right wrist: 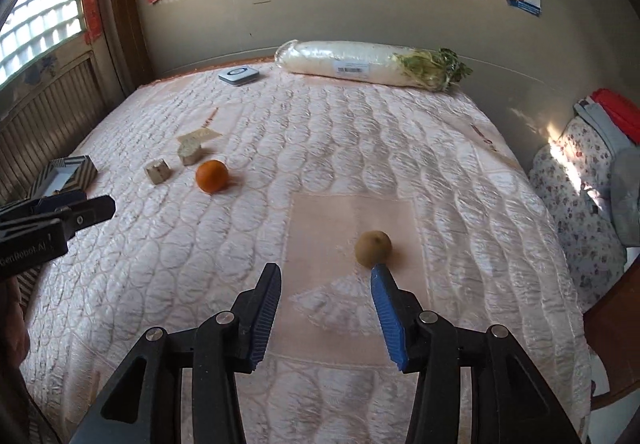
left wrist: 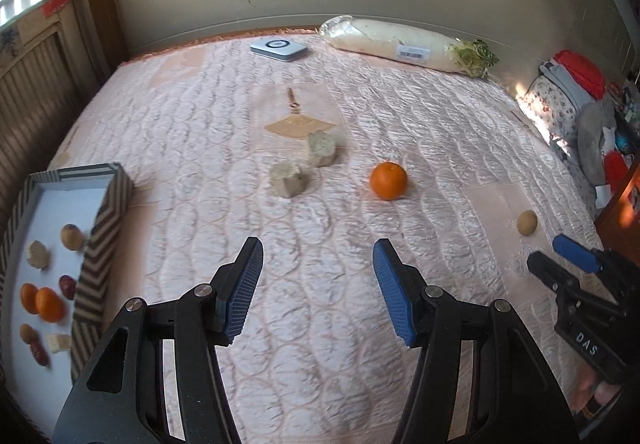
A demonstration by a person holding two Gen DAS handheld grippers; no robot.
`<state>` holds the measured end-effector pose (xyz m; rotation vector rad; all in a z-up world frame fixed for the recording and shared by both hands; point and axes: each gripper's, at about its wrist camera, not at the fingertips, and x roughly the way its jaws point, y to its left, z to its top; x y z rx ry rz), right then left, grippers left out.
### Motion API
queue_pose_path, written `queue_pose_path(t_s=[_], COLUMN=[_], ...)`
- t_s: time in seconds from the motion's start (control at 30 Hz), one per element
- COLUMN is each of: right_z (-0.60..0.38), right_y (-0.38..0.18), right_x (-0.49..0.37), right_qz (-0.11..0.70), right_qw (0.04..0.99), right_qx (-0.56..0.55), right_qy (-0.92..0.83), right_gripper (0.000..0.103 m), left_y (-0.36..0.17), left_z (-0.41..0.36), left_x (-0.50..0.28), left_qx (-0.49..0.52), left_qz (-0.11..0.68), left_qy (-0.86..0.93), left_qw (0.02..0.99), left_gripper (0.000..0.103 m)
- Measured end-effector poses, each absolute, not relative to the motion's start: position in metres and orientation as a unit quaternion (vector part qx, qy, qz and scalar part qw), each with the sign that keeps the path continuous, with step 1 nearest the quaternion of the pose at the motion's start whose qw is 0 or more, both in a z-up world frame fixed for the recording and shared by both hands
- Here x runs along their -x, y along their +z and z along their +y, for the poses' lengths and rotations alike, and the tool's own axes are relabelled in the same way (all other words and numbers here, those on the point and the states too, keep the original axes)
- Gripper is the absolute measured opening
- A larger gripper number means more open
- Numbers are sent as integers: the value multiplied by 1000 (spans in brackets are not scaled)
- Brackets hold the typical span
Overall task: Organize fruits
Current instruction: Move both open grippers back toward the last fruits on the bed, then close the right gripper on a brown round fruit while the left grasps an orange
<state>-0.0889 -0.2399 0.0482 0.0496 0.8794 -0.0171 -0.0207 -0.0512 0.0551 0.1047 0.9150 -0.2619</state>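
Right gripper (right wrist: 325, 278): jaws spread, empty, just short of the brown fruit (right wrist: 373, 247). Left gripper (left wrist: 318, 258): likewise spread and empty. Best practice: centre the brown fruit between the pads before closing gently, as it would likely roll.

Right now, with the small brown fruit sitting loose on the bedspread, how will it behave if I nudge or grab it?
The brown fruit looks round, so a nudge would probably roll it. The quilted bedspread may slow that. It seems small and firm, likely light to lift.

"DAS" is printed on the right gripper (left wrist: 560, 258), "GenRobot.AI" on the left gripper (right wrist: 60, 214).
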Motion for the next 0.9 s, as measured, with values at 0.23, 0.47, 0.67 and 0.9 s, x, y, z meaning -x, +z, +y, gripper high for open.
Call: queue_pose_path(t_s=[0.23, 0.47, 0.67, 0.9], right_z=[-264, -266, -267, -273], right_y=[40, 31, 22, 21], right_x=[87, 54, 43, 49], right_qz=[427, 432, 438, 429], right_qw=[902, 900, 897, 901], right_qx=[-62, -50, -41, -56], right_qy=[-10, -34, -39, -27], right_gripper=[46, 46, 24, 24], left_y=[49, 42, 38, 27], left_z=[-69, -78, -94, -120], left_x=[5, -14, -31, -49], left_qx=[-47, -35, -41, -65], left_qz=[453, 460, 459, 468], left_qy=[-138, -149, -159, -165], left_qw=[880, 875, 873, 866], left_gripper=[58, 58, 58, 58])
